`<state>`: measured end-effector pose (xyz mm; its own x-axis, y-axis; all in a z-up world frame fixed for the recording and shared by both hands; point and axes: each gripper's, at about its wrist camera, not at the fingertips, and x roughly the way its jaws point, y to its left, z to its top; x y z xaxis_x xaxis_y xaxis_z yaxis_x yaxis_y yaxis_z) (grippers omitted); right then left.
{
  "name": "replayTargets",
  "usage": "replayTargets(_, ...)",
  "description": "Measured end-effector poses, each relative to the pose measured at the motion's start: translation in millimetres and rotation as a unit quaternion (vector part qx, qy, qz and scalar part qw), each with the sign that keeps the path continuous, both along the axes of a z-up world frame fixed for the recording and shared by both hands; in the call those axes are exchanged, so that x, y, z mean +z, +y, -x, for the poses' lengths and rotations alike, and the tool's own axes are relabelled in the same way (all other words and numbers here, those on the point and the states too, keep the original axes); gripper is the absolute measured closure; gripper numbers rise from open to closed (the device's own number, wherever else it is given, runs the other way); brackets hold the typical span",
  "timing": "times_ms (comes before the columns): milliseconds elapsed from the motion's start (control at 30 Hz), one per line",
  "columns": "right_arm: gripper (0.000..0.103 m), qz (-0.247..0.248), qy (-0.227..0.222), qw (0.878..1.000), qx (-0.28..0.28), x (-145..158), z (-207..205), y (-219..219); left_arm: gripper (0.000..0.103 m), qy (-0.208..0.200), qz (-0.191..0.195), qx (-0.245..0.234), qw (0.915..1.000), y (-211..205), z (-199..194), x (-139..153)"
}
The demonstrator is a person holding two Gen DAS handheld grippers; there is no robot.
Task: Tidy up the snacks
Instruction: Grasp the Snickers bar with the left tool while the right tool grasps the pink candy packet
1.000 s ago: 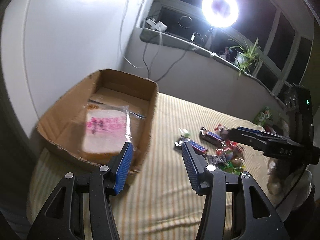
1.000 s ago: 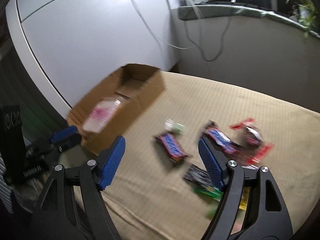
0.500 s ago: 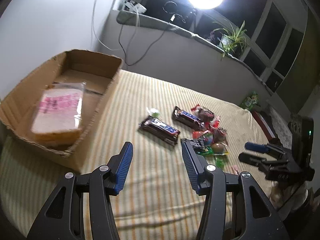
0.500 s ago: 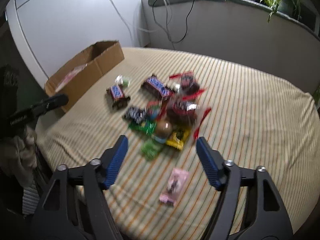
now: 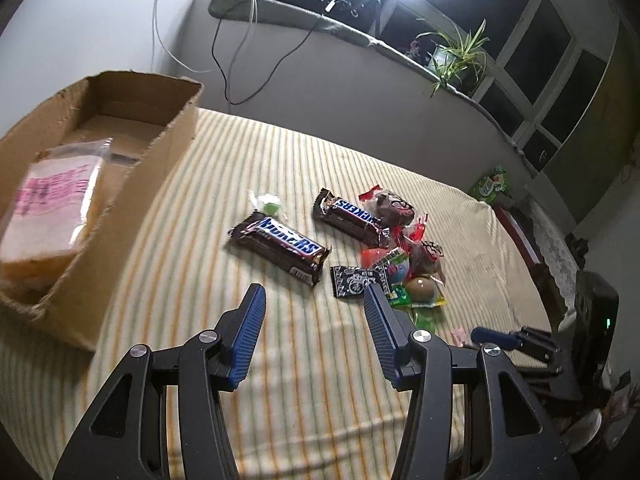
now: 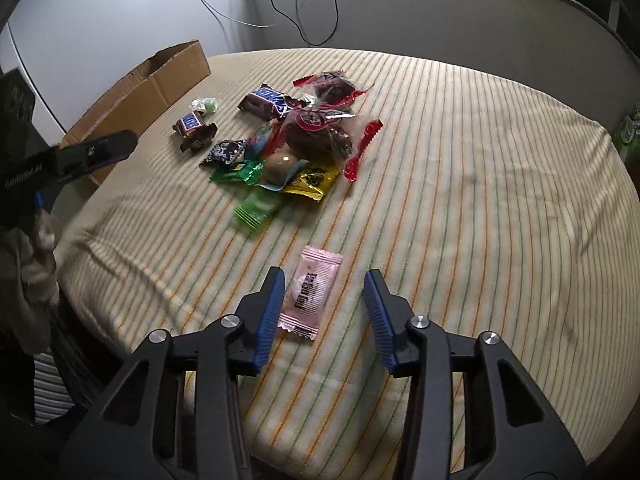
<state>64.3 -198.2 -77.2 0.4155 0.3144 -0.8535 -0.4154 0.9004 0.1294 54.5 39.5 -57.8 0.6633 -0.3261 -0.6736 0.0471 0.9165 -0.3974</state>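
A bed with a striped yellow-and-green cover (image 6: 460,184) carries the snacks. The right gripper (image 6: 324,312) hangs over the near edge of the bed, its jaws closing; a pink wrapped candy (image 6: 311,292) lies flat between them, just beside the left blue pad, and the pads do not press on it. Farther in, toward the middle of the bed, sits a heap of snacks (image 6: 296,148): chocolate bars, red-wrapped dark sweets, green and yellow packets. The left gripper (image 5: 312,332) hovers above the cover with its jaws apart and nothing between them; one Snickers bar (image 5: 280,246) lies ahead of it, a second Snickers bar (image 5: 352,218) beyond. A cardboard box (image 5: 120,184) stands at the bed's left edge, holding a clear bag with pink print (image 5: 52,208). A small green wrapped candy (image 5: 268,206) lies between the box and the heap
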Motion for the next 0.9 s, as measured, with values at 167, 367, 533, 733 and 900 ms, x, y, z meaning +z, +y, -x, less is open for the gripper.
replayTargets(167, 0.060, 0.017, -0.009, 1.000, 0.003, -0.5, 0.6, 7.0, 0.046, 0.025, 0.010, 0.016, 0.9995, -1.0, -22.5, -6.9)
replayTargets(367, 0.060, 0.042, -0.024, 0.999, 0.012, -0.8, 6.0, 13.1, 0.042, 0.051, -0.012, 0.033, 0.9981, -8.8, -46.3, -17.7)
replayTargets(533, 0.061, 0.057, -0.030, 0.998, 0.020, 0.0, 8.1, 16.7, 0.042, 0.068, -0.048, 0.057, 0.9949, -13.9, -60.2, -25.9)
replayTargets(733, 0.067, 0.063, -0.031, 0.997, 0.023, 0.2, 9.3, 16.7, 0.042, 0.059, -0.077, 0.049, 0.9941, -18.1, -58.6, -27.7)
replayTargets(900, 0.077, 0.066, -0.030, 0.997, 0.023, 0.4, 9.2, 14.1, 0.052, 0.052, -0.067, 0.045, 0.9953, -9.7, -56.9, -26.4)
